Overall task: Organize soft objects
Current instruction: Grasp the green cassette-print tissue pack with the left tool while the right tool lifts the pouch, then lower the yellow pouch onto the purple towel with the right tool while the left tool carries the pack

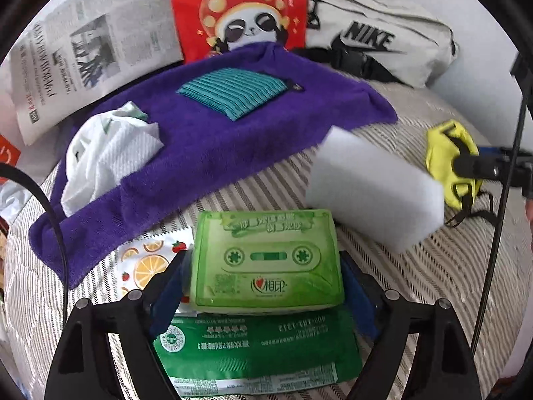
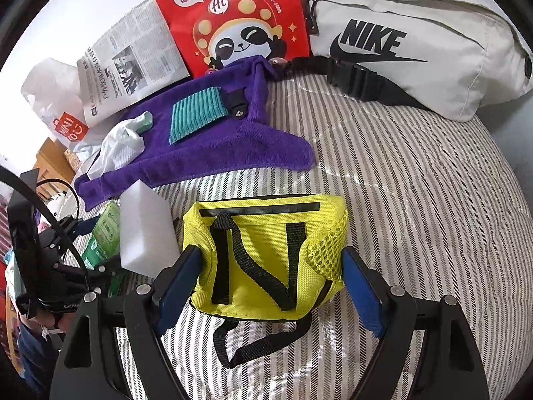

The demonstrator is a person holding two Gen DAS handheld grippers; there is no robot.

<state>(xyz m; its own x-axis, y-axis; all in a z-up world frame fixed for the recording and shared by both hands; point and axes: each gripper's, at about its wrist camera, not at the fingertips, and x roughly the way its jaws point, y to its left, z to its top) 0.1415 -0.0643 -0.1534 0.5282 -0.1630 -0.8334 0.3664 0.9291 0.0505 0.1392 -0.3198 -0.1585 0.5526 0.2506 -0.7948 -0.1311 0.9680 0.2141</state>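
My left gripper has its blue pads on both sides of a light green tissue pack, which lies on a dark green pouch. A white sponge block sits just right of it, also seen in the right wrist view. My right gripper closes around a yellow mesh bag on the striped bedcover. A purple towel carries a teal cloth and a crumpled white cloth.
A red panda paper bag, a newspaper and a cream Nike waist bag lie at the back. A fruit-print packet lies left of the tissue pack. A white plastic shopping bag is at the far left.
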